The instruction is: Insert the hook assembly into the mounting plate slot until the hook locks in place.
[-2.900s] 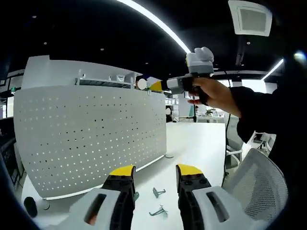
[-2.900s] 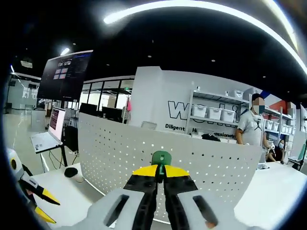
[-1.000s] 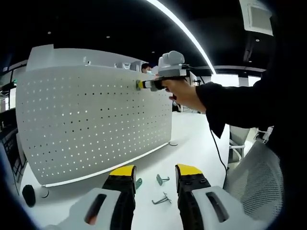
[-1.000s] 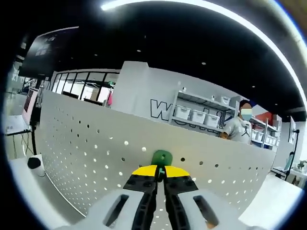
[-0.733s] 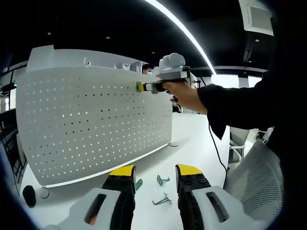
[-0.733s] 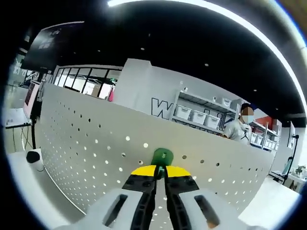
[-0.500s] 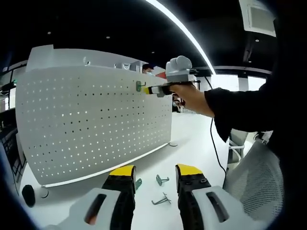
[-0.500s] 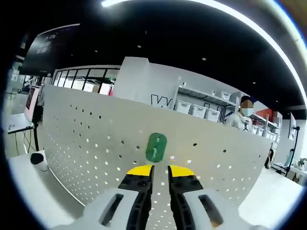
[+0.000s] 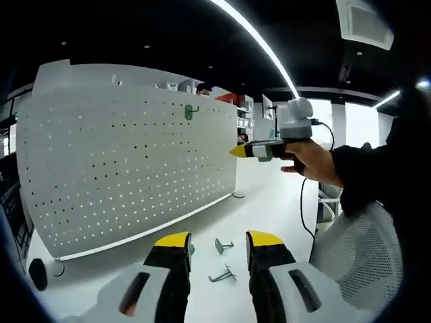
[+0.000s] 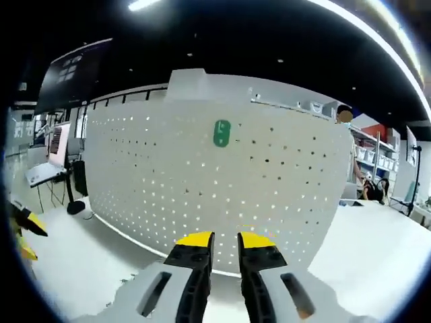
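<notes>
One green hook assembly (image 9: 190, 112) sits high on the white perforated mounting plate (image 9: 121, 168), held by no tool. Nearer on the desk (image 9: 269, 202), what look like spare metal hooks (image 9: 223, 245) lie ahead of the left tool (image 9: 216, 240), jaws parted. Farther right, the right tool (image 10: 219, 241) hangs apart from the plate, empty and slightly open.

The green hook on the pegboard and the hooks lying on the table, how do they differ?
The green hook hangs high on the upright pegboard; the loose hooks lie flat on the white table, in front of the left gripper. The mounted one shows a green plate; the loose ones look grey. Neither is in any jaws.
</notes>
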Available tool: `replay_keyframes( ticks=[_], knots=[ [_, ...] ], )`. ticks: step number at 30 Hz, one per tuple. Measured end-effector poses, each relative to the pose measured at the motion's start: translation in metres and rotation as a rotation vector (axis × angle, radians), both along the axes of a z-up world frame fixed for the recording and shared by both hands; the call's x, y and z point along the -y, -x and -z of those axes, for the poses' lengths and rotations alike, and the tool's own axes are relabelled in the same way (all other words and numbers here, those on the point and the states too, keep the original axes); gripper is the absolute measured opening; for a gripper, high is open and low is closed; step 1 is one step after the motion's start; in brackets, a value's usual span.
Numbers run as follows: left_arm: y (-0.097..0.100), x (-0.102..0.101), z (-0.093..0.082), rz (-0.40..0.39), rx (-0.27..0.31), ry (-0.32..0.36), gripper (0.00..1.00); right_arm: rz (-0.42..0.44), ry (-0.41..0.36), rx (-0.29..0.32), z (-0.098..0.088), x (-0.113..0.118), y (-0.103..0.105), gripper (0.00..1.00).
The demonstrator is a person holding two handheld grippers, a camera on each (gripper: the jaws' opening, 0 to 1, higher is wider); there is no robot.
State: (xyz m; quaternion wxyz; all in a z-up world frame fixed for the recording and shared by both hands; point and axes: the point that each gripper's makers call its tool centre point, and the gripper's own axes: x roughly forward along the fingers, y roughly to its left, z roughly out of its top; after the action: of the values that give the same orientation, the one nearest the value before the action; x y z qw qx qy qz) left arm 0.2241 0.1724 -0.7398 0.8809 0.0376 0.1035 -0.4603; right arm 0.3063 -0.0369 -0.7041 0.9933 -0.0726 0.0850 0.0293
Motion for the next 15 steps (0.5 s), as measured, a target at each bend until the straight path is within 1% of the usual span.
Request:
replay_keyframes(
  ticks=[2,3,6,9,10,12,13,14,15],
  knots=[
    [0.001,0.001,0.001,0.006,-0.003,-0.004,0.33,-0.028,0.006,-0.024,0.014,-0.007,0.005,0.12],
    [0.001,0.001,0.002,0.008,-0.004,-0.006,0.33,-0.048,0.015,-0.049,0.024,-0.012,0.006,0.12],
    [0.002,0.002,0.004,0.011,-0.008,-0.016,0.33,-0.084,0.011,-0.084,0.038,-0.027,0.01,0.12],
    [0.002,0.0,0.005,0.007,-0.014,-0.014,0.33,-0.128,0.029,-0.124,0.051,-0.041,0.01,0.12],
    [0.001,-0.001,0.004,0.002,-0.015,-0.01,0.33,-0.157,0.037,-0.157,0.059,-0.05,0.013,0.13],
    [0.0,-0.004,0.003,-0.005,-0.016,-0.002,0.33,-0.198,0.045,-0.2,0.07,-0.061,0.017,0.14],
    [-0.001,-0.006,0.001,-0.009,-0.014,0.004,0.34,-0.233,0.059,-0.236,0.079,-0.07,0.022,0.15],
    [-0.001,-0.007,0.0,-0.012,-0.013,0.008,0.34,-0.251,0.066,-0.264,0.086,-0.075,0.024,0.16],
    [-0.001,-0.008,-0.003,-0.016,-0.008,0.016,0.34,-0.289,0.079,-0.289,0.093,-0.084,0.027,0.16]
  ],
)
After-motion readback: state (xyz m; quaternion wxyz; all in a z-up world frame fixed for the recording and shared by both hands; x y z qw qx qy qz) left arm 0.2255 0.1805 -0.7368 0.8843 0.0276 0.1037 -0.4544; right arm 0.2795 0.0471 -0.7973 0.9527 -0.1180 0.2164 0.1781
